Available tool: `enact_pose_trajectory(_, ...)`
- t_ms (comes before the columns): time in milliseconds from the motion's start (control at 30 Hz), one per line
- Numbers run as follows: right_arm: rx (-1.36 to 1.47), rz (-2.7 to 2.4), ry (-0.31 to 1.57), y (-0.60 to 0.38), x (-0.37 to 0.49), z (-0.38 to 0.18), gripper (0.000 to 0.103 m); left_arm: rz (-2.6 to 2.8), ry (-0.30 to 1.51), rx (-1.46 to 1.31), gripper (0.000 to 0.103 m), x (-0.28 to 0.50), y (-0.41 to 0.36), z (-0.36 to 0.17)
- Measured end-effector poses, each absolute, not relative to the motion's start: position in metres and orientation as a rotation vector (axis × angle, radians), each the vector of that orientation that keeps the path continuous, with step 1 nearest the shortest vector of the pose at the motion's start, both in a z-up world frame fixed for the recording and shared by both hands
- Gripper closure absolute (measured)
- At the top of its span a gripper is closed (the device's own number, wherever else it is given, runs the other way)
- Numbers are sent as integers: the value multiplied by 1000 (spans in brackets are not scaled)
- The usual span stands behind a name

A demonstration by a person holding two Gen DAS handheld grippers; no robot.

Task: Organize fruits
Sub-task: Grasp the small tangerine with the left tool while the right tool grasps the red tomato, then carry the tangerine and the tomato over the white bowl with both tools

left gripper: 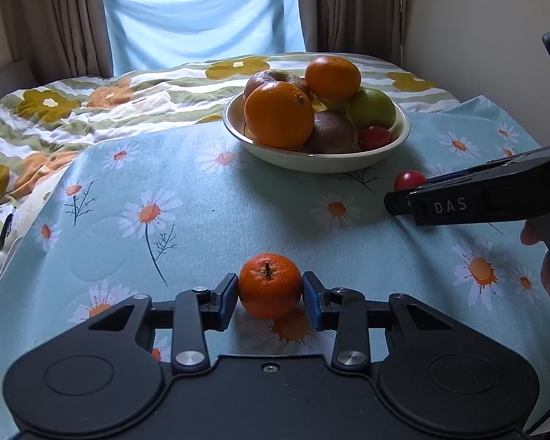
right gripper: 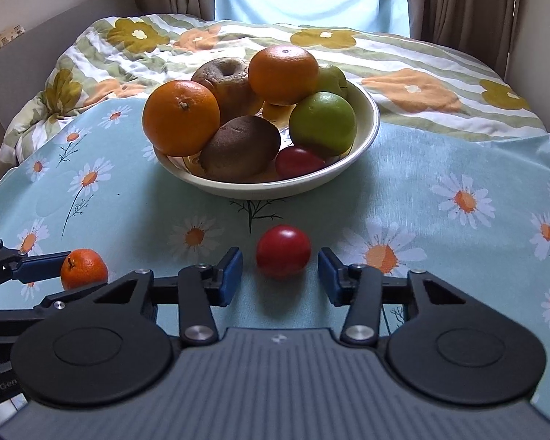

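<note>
Slip and roll-off risk at both pickups; bowl already heaped.

Left gripper: blue pads touching mandarin on daisy cloth, apparently pinching it; off-centre squeeze likely to squirt it free. Right gripper: spread wide, red plum between fingers, untouched, liable to roll if nudged.

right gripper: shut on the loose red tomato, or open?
Open. The right gripper has its blue pads on either side of the small red tomato on the daisy cloth, with visible gaps on both sides.
</note>
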State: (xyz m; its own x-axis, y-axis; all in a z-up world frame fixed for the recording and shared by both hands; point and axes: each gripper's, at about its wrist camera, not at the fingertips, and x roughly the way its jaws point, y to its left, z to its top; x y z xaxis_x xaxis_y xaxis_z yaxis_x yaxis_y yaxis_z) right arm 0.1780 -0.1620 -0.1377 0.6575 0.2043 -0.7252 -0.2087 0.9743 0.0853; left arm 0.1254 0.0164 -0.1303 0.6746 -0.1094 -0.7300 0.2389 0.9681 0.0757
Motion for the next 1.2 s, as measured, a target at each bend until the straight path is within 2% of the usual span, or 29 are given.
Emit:
enact_pose_trajectory(100, -12, 228, 815, -160, 180, -138, 52, -194, 809, 162, 61, 125, 17, -131)
enact_pose_trajectory(167, -21, 224, 810, -159, 181, -138, 57, -192, 809, 158, 61, 124, 18, -131)
enact_pose_trajectory(433, -3, 232, 787, -160, 174, -121, 57, -178, 802, 146, 62, 118, 23, -116)
enact_pose_trajectory(1200, -18, 286, 699, -192, 120, 4, 57, -184, 698, 142, 62, 89, -14, -1)
